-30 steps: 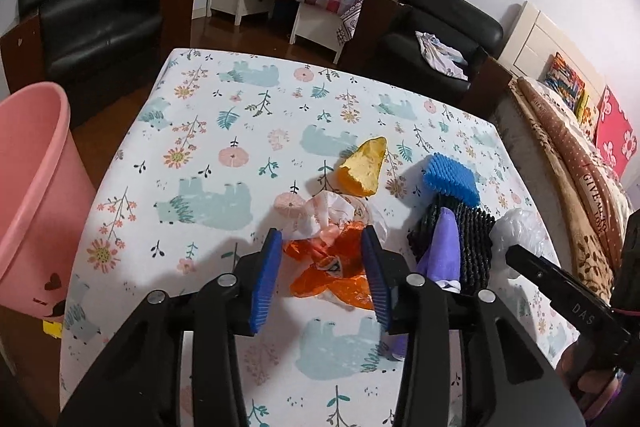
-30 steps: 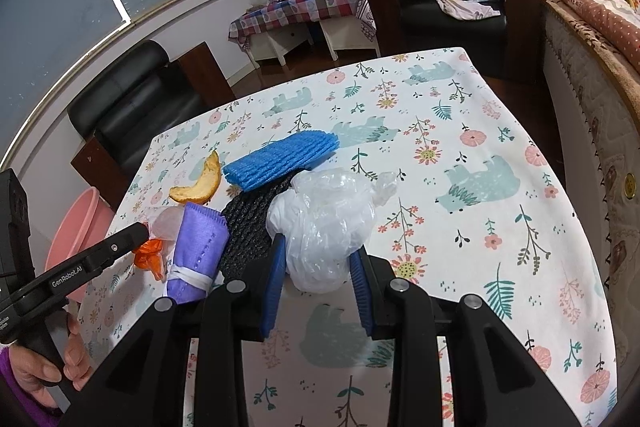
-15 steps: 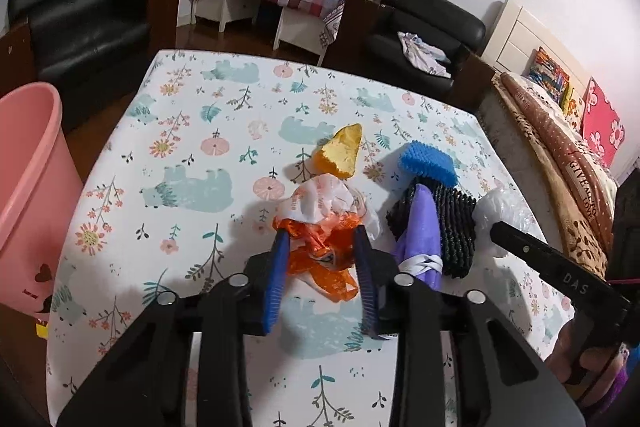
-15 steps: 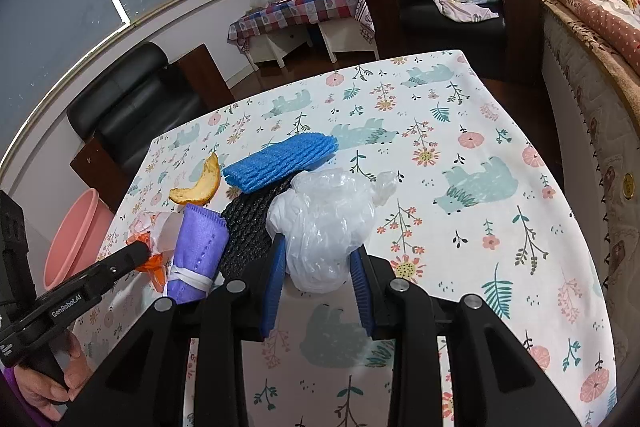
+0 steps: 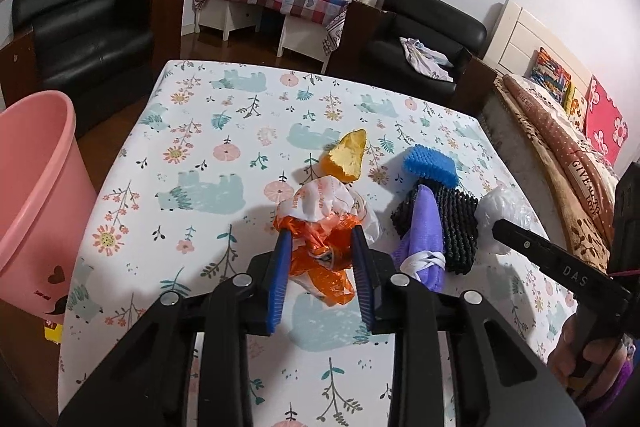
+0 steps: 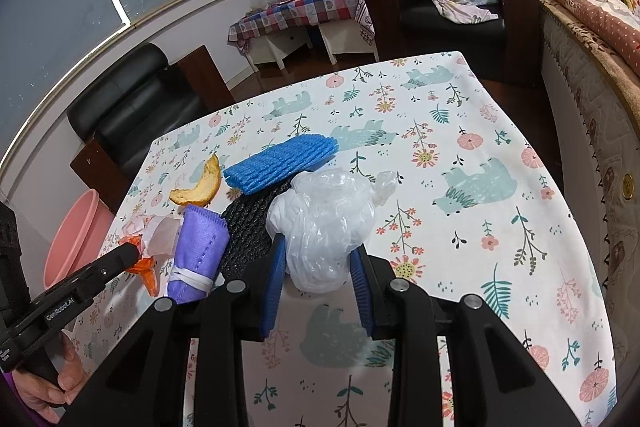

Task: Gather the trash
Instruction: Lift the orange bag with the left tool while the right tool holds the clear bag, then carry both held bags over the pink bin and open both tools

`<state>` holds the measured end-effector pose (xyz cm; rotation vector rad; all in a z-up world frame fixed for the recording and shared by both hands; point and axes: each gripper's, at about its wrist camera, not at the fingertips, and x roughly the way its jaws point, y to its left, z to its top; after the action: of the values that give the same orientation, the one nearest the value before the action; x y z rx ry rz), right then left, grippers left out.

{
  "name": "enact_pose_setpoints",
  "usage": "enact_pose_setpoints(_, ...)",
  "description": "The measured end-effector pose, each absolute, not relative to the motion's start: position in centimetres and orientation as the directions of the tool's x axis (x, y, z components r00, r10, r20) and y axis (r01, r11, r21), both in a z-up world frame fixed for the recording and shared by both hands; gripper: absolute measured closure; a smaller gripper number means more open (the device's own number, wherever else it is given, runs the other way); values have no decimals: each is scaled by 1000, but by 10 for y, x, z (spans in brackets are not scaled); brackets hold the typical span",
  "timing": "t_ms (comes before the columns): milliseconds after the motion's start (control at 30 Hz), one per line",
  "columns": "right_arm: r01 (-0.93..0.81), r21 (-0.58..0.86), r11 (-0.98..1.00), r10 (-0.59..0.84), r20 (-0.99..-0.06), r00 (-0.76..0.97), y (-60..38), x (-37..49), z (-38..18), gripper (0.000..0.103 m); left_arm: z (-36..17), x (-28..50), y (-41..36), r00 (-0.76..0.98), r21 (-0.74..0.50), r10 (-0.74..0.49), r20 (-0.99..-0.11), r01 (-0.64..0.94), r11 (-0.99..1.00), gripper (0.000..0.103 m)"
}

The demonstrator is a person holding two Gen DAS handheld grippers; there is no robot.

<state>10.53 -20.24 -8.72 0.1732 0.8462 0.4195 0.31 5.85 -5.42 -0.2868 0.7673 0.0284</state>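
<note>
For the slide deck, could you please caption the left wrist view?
Left tongs closing around an orange-and-white wrapper on a floral tablecloth, pink bin beside the table.

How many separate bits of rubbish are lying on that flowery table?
6: orange-and-white wrapper in the left gripper; clear plastic bag in the right gripper; between them purple cloth roll on black foam net; behind, blue foam net and fruit peel. More may be hidden.

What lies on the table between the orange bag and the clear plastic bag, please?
A purple cloth roll lying on black foam netting sits between the orange bag and the clear plastic bag, seen in the left wrist view.
</note>
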Motion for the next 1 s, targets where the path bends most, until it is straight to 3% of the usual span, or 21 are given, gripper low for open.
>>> enact_pose_setpoints(633, -303, 253, 919, 393, -662, 639, -191, 87, -65, 73, -24, -32, 74, 800, -216, -29, -599, -127, 968, 74)
enact_pose_setpoints(1000, -497, 313, 809, 582, -542, 606, -118, 80, 4, 73, 11, -69, 119, 863, -174, 124, -489, -236, 956, 74)
